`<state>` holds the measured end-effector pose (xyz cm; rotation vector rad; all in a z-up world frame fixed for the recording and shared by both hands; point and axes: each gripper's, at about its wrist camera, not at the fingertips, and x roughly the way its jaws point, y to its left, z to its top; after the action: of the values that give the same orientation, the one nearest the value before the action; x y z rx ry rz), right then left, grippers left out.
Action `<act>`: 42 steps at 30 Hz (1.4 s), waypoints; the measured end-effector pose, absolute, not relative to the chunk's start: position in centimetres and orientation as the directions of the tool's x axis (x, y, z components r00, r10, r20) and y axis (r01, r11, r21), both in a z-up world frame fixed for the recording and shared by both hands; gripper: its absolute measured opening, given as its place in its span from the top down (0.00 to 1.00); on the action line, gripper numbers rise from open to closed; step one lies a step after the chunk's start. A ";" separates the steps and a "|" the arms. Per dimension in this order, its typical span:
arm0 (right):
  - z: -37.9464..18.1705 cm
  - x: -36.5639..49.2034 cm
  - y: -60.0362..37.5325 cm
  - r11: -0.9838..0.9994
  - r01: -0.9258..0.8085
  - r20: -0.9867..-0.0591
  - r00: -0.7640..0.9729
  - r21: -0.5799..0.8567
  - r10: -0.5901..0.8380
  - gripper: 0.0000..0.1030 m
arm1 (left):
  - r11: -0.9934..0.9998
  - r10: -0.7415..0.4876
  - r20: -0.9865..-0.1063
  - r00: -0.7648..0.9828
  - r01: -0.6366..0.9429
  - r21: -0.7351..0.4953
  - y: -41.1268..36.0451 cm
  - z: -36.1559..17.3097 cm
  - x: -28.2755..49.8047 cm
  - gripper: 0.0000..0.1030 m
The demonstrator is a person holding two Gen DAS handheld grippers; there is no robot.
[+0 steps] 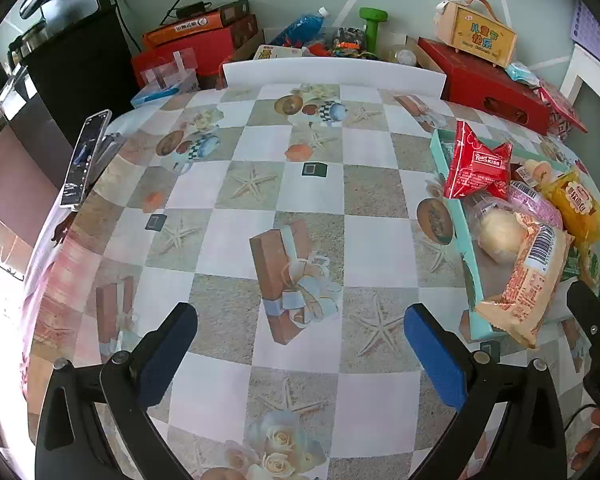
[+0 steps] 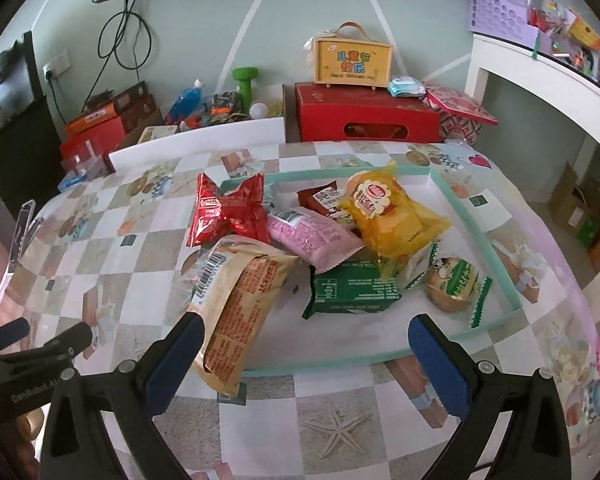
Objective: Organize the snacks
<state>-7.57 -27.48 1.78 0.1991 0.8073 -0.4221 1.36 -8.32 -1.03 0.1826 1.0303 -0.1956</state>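
While both hand-held grippers (image 1: 300,334) (image 2: 306,346) gape empty, the pink packet (image 2: 312,236) half-hides the green one (image 2: 352,290).

Both views: bright, even daylight, colours slightly washed. Left wrist view: light source at far left, where the window area blows out to white and the worktop (image 1: 300,208) edge takes a pink cast. Shadows soft and faint. Right wrist view: mild sheen on the yellow packet (image 2: 392,216) and red packet (image 2: 228,212). Strong fisheye distortion: checker lines bow outward, corners vignette to black. Centre sharp; the fingers (image 1: 168,356) at the bottom edge are slightly soft, periphery smeared.
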 end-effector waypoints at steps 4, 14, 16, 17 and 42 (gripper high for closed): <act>1.7 -7.2 -27.1 0.907 0.421 -0.739 0.611 -0.003 -0.285 0.00 | 0.971 -0.068 -0.865 0.497 0.230 0.056 -8.1 -1.1 1.7 0.00; 1.4 -7.0 -26.7 0.911 0.413 -0.749 0.597 -0.021 -0.288 0.00 | 0.974 -0.059 -0.868 0.493 0.218 0.058 -7.9 -1.2 1.9 0.00; 1.3 -7.0 -26.7 0.910 0.414 -0.751 0.594 -0.021 -0.288 0.00 | 0.974 -0.060 -0.870 0.490 0.218 0.055 -7.9 -1.3 1.9 0.00; 1.3 -7.0 -26.7 0.910 0.415 -0.752 0.593 -0.021 -0.287 0.00 | 0.974 -0.061 -0.870 0.489 0.218 0.054 -7.9 -1.3 2.0 0.00; 0.8 -6.9 -26.7 0.911 0.411 -0.762 0.582 -0.027 -0.285 0.00 | 0.977 -0.057 -0.879 0.474 0.209 0.049 -7.8 -1.7 2.1 0.00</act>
<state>-6.88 -26.68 0.84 0.1591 0.8588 -0.4088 2.11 -7.76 -1.69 0.1567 1.0662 -0.1635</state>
